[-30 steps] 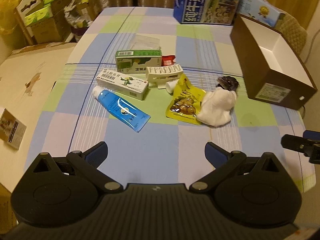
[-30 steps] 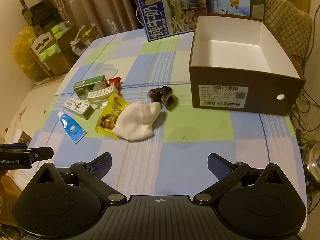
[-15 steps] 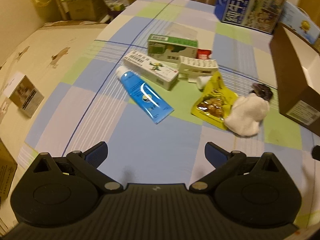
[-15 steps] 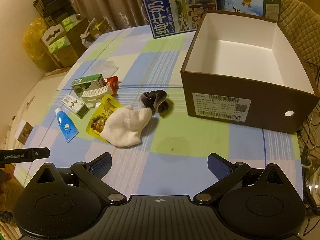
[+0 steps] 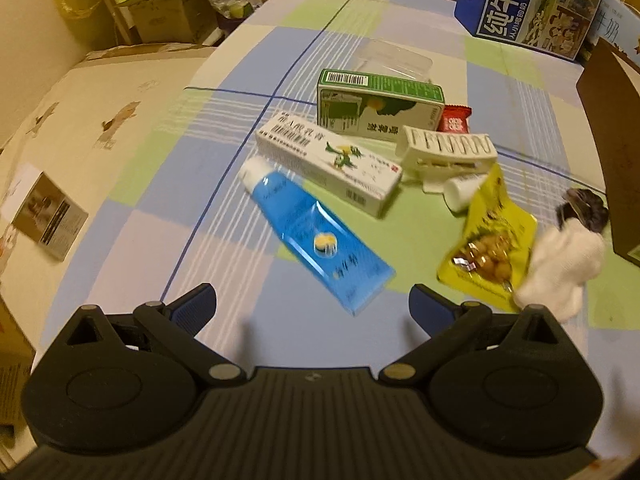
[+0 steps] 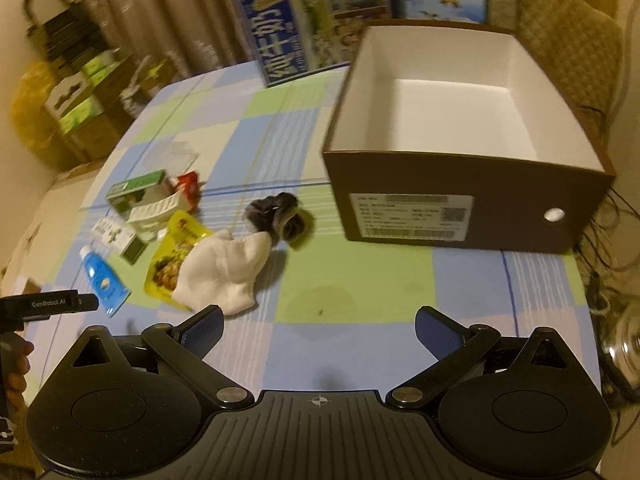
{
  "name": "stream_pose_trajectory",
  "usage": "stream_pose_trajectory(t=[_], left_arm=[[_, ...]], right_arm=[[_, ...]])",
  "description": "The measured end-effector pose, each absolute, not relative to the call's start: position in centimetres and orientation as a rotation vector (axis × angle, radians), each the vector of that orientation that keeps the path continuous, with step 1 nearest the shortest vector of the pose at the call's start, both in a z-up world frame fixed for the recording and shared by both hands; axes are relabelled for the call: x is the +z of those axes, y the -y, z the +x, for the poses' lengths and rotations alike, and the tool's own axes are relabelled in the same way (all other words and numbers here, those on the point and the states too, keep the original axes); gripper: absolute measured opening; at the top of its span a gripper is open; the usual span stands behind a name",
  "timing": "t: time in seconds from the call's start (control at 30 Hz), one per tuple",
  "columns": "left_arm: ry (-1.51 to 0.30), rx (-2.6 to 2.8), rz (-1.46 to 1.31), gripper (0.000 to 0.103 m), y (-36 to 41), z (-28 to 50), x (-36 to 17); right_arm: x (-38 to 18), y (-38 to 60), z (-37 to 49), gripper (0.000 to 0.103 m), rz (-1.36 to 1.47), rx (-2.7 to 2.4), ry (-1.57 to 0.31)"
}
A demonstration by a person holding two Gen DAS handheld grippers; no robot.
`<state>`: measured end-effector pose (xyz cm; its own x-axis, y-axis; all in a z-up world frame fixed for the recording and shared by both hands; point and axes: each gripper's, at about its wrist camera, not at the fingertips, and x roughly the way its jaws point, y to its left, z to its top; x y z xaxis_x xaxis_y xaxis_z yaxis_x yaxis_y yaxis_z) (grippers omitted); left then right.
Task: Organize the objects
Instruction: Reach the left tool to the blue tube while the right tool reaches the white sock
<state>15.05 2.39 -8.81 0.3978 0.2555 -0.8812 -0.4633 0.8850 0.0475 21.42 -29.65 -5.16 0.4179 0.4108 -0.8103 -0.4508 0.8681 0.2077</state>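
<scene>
Both tongs wide, empty: left gripper [image 5: 312,300] nears blue tube [image 5: 316,240] at 12 o'clock; crowded white carton [image 5: 328,164] risks snagging.

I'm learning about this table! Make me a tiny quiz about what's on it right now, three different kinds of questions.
1. True or false: the brown box already has things inside it.
2. Which thing partly lies on the yellow snack pouch?
A. the white sock
B. the blue tube
C. the green box
3. Fill in: the left gripper and the right gripper are both ____ and hold nothing.

Key
1. False, only its white inside shows.
2. A
3. open
</scene>
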Motion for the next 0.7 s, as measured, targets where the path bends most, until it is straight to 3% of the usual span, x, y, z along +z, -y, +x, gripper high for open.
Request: stream_pose_trajectory(t=[0.37, 0.7], left_arm=[[-1.086, 0.396, -0.206, 0.096, -6.2, 19.8, -11.8], [-1.089, 0.360, -0.212, 0.086, -9.5, 19.6, -13.2]], right_arm=[[-5.1, 29.0, 20.7, 0.100, 0.010, 0.347, -1.006], [-6.3, 26.5, 19.4, 0.100, 0.010, 0.315, -1.046]])
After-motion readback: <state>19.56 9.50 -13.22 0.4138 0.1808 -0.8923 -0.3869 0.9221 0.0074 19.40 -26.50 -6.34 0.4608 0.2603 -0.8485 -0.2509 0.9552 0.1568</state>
